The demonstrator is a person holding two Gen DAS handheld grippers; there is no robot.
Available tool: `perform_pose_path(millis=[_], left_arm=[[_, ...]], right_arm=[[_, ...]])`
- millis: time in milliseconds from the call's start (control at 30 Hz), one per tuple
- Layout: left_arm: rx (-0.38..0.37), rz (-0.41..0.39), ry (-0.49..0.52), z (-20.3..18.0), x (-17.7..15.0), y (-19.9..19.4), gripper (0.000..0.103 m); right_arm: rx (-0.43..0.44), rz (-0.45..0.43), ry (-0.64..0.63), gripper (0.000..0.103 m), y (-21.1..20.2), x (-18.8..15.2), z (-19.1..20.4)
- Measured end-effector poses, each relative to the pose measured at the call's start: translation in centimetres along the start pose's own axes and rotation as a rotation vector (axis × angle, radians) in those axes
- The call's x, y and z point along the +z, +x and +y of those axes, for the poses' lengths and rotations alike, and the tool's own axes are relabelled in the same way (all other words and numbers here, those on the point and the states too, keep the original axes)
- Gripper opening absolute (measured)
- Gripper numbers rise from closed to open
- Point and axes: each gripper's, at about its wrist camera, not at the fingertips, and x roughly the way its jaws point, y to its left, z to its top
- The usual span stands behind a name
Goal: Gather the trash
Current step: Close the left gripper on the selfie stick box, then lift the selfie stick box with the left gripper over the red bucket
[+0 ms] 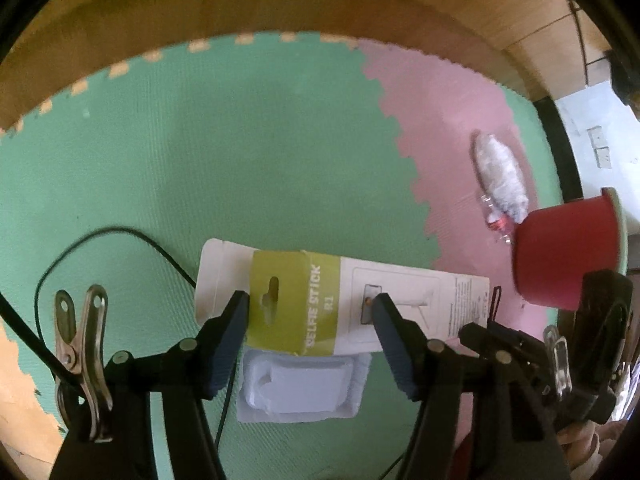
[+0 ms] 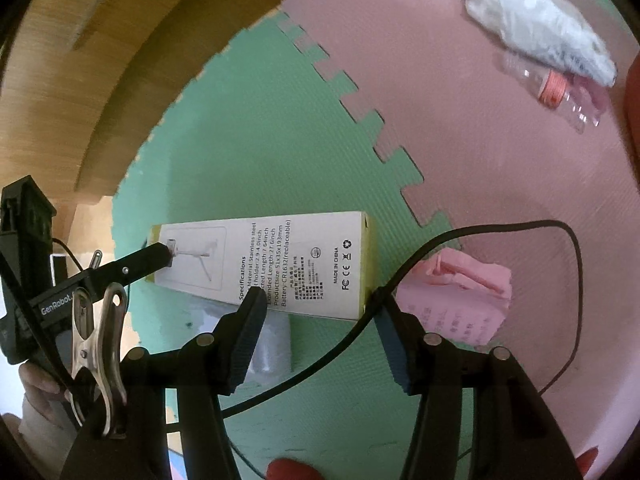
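Note:
A white and olive selfie-stick box (image 1: 400, 300) lies on the green foam mat (image 1: 200, 160), partly over a clear plastic blister tray (image 1: 300, 388). My left gripper (image 1: 310, 300) hovers open above the box's olive end, and its pads do not press on it. In the right wrist view my right gripper (image 2: 318, 294) stands open above the other end of the box (image 2: 304, 264). One of the left gripper's fingers (image 2: 160, 252) reaches over the box's far end. A crumpled white bag (image 2: 540, 28), a clear bottle (image 2: 556, 92) and a pink paper (image 2: 460, 300) lie on the pink mat.
A red tub (image 1: 568, 248) stands at the right on the pink mat (image 1: 440, 120), close to the bag (image 1: 500, 172). Black cables (image 2: 480, 228) loop over both mats. Wooden floor (image 1: 280, 0) borders the mats. A hand (image 2: 36, 392) holds the left gripper.

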Motion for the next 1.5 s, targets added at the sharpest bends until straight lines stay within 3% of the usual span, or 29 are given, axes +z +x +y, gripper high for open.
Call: perform_pose_path(millis=[467, 633, 867, 1133, 1500], left_arm=[[-0.054, -0.177, 0.088, -6.8, 0.5, -10.6, 0.063], [-0.094, -0.224, 0.126, -10.9, 0.3, -13.7, 0.061], [-0.095, -0.287, 0.307, -19.7, -0.5, -17.6, 0.062], [-0.129, -0.302, 0.394, -28.5, -0.2, -19.2, 0.062], [-0.165, -0.281, 0.464, -40.5, 1.0, -16.4, 0.061]], right_arm=[[0.016, -0.169, -0.057, 0.056, -11.0, 0.0, 1.8], [0.001, -0.24, -0.06, 0.056, -16.2, -1.0, 1.4], [-0.011, -0.346, -0.011, 0.056, -24.4, -2.9, -1.2], [-0.029, -0.456, 0.078, 0.057, -32.2, -4.1, -5.2], [-0.062, -0.542, 0.207, 0.057, -38.6, -3.6, -13.8]])
